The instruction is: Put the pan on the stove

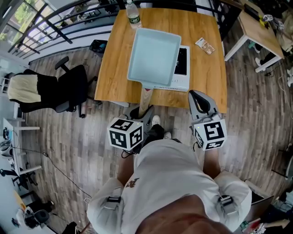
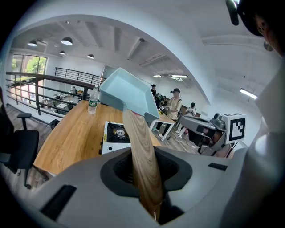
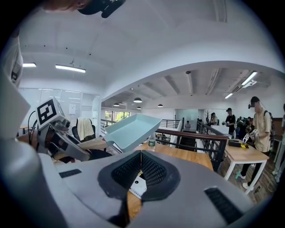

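Observation:
A light blue square pan [image 1: 154,55] hangs tilted in the air over the wooden table [image 1: 114,68], and it hides most of the white single-burner stove [image 1: 183,68]. The pan's wooden handle [image 1: 145,98] points toward me. My left gripper [image 1: 139,116] is shut on it. In the left gripper view the handle [image 2: 142,164] runs up between the jaws to the pan [image 2: 127,95], with the stove [image 2: 116,136] on the table below. My right gripper [image 1: 200,103] is near the table's front edge, right of the handle. It is shut [image 3: 140,171] and holds nothing.
A water bottle [image 1: 132,13] stands at the table's far edge, left of the pan. A small packet [image 1: 205,45] lies to the right of the stove. A black office chair [image 1: 55,89] is left of the table and another table [image 1: 258,27] stands at far right. A railing [image 3: 196,138] runs behind.

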Motion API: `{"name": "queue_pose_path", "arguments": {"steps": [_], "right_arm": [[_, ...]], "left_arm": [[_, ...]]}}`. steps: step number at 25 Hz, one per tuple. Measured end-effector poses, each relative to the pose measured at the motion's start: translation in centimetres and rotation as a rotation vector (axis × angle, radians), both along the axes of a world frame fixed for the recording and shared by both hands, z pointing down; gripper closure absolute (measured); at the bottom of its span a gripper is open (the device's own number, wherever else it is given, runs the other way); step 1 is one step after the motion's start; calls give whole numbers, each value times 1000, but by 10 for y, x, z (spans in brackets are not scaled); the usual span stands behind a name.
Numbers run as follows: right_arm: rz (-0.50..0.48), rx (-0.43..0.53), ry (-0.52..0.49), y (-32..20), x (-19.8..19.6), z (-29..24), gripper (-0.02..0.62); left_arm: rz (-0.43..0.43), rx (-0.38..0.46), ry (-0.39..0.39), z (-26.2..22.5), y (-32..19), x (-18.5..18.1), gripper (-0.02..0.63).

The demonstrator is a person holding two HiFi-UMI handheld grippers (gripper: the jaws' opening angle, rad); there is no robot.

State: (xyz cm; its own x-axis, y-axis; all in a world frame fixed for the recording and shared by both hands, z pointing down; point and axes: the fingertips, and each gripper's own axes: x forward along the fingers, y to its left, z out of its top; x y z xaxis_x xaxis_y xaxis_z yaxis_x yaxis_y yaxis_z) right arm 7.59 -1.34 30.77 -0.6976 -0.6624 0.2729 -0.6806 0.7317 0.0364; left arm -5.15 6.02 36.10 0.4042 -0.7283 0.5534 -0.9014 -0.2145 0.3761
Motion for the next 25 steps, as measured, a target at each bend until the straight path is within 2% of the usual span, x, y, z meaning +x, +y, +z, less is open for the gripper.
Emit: {"name": "queue_pose_path", "arguments": {"steps": [25], "right_arm": [[77,-16,37,-74,-36,6,574]], "left_arm": [[88,-23,21,12,-87,-35,515]]}}
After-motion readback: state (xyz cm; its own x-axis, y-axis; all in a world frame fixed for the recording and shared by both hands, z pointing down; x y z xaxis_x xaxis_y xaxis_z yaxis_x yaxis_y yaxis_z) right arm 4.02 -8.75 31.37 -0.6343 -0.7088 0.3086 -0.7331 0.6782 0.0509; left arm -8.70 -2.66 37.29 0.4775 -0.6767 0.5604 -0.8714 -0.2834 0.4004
